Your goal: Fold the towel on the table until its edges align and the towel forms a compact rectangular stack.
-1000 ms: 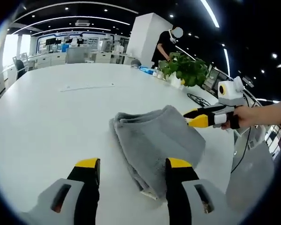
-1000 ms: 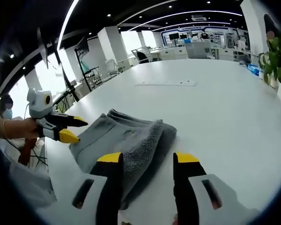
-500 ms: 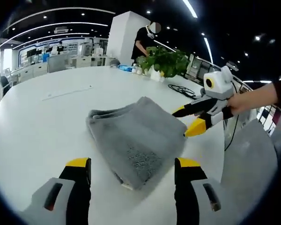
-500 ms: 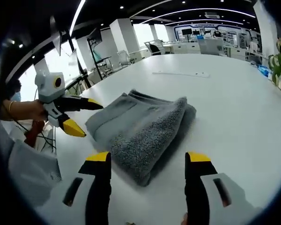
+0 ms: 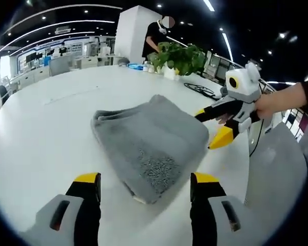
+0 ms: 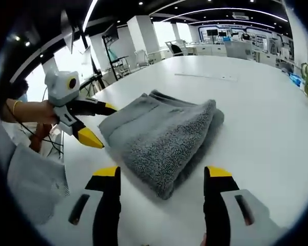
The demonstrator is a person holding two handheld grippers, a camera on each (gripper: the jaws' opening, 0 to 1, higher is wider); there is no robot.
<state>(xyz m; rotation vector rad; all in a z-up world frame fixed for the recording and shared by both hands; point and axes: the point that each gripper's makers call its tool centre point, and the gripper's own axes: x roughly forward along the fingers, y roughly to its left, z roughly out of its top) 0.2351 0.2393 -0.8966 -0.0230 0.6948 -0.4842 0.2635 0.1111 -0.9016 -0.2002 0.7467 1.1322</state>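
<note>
The folded towel [image 5: 151, 141] lies on the white counter [image 5: 36, 138]. Both grippers, left [image 5: 143, 187] and right [image 6: 161, 179], hover beside it, fingers wide and empty.

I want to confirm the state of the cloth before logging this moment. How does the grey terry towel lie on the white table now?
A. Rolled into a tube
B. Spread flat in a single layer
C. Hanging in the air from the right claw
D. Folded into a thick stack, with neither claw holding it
D: the grey terry towel rests on the white table in stacked layers, and the left claw and right claw stand open, apart from it.
</note>
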